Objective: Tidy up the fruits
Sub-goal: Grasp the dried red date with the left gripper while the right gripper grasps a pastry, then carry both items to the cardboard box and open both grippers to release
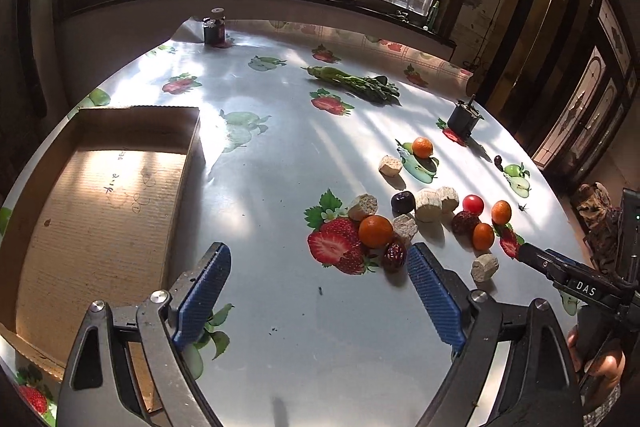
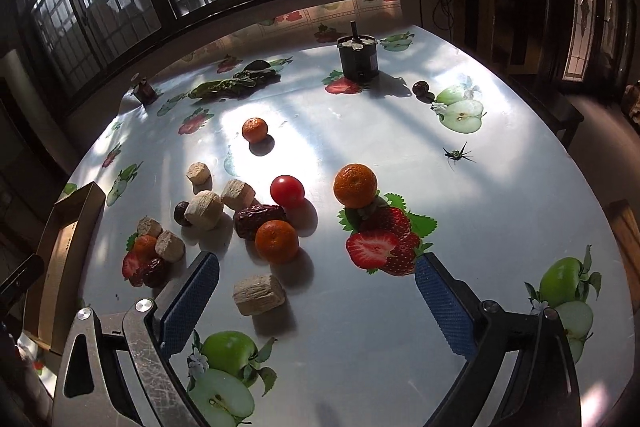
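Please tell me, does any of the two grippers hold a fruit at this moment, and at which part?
Nothing is held. The left gripper and the right gripper are both open, with only the table between their fingers.

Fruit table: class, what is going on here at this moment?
A person holds a gripper in each hand above a table strewn with small fruit. The left gripper and right gripper are both open and hold nothing. Tangerines, a cherry tomato, red dates and pale chunks lie loose. The cardboard box is empty: no sorting shows yet.
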Demonstrator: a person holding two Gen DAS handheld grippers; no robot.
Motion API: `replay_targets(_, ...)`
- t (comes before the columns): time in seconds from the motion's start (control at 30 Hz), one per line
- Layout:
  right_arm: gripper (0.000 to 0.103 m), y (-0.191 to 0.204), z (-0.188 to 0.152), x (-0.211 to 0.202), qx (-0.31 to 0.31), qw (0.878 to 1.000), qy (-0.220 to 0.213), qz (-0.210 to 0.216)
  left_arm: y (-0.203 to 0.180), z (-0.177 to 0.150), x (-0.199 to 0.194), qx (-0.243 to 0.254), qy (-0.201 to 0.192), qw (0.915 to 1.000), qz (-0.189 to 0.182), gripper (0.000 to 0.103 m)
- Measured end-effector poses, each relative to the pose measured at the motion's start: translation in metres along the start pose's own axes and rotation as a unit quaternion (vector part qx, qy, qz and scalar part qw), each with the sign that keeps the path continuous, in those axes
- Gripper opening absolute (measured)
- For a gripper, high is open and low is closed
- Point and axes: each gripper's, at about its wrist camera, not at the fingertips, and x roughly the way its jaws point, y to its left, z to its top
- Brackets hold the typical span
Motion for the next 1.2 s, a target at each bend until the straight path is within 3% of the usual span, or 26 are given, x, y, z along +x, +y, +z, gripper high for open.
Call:
replay_targets(0.07,0.085,0.012,-0.007,0.006,-0.029,0.999,0.01,-0.009,-0.005,-0.004,0.01,0.01,0.017,0.9998,-0.001,0.068)
replay_targets(0.13,0.066,0.021,-0.011,0.015,-0.047,0.998,0.03,0.002,-0.008,-0.009,0.02,0.016,0.041,0.999,-0.008,0.04)
replay_targets(0.2,0.062,0.031,-0.015,0.023,-0.061,0.997,0.043,0.014,-0.012,-0.014,0.027,0.021,0.054,0.9981,-0.019,0.033)
replay_targets(0.4,0.059,0.053,-0.018,0.039,-0.097,0.994,0.047,0.004,-0.029,-0.015,0.041,0.027,0.069,0.996,-0.05,0.033)
replay_targets(0.5,0.036,0.053,-0.018,0.04,-0.102,0.994,0.044,-0.012,-0.04,-0.012,0.052,0.033,0.077,0.9948,-0.058,0.033)
replay_targets(0.53,0.035,0.05,-0.018,0.039,-0.098,0.994,0.045,-0.007,-0.044,-0.012,0.056,0.037,0.078,0.9945,-0.06,0.034)
replay_targets(0.7,0.035,0.038,-0.019,0.037,-0.077,0.996,0.048,0.011,-0.067,-0.009,0.079,0.069,0.088,0.9922,-0.057,0.034)
replay_targets(0.9,0.035,0.037,-0.019,0.038,-0.076,0.996,0.043,0.016,-0.074,-0.013,0.098,0.07,0.108,0.9902,-0.054,0.033)
replay_targets(0.97,0.035,0.038,-0.019,0.039,-0.076,0.996,0.043,0.016,-0.073,-0.013,0.097,0.069,0.108,0.9903,-0.055,0.02)
replay_targets(1.2,0.035,0.038,-0.019,0.04,-0.073,0.996,0.04,0.016,-0.072,-0.017,0.07,0.074,0.081,0.9919,-0.064,0.02)
